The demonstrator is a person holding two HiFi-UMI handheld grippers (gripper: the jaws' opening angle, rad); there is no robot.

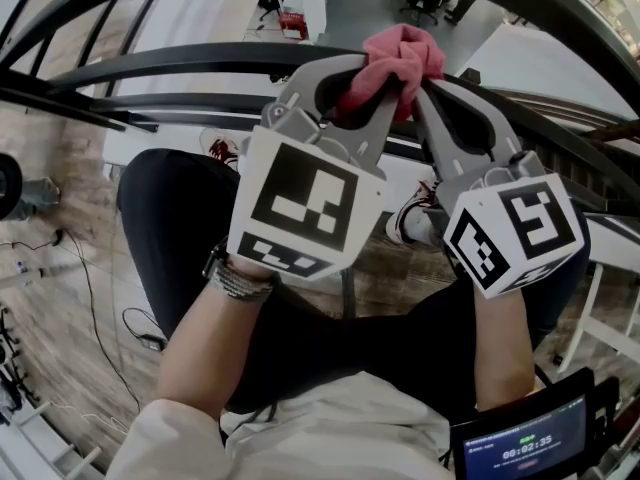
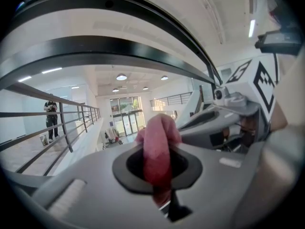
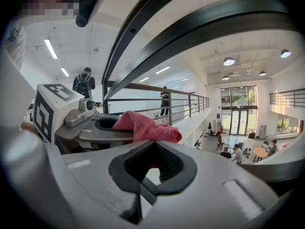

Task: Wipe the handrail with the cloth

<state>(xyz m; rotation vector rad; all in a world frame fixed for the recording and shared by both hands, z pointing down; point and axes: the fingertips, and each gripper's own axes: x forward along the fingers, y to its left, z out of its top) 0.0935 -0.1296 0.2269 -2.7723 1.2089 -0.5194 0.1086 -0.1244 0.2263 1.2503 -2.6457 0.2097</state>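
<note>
- The pink cloth (image 1: 402, 56) sits bunched at the dark handrail (image 1: 180, 60), right where our two grippers meet.
- Our left gripper (image 1: 362, 80) has its jaws clamped on the cloth.
- Our right gripper (image 1: 428, 83) pinches the cloth's other side, jaws nearly together.

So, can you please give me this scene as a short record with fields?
left gripper: shut on cloth
right gripper: shut on cloth
cloth: pink, bunched, held up between the two grippers
handrail: dark, curved, right by the cloth; contact unclear
place: upper floor, open hall below
</note>
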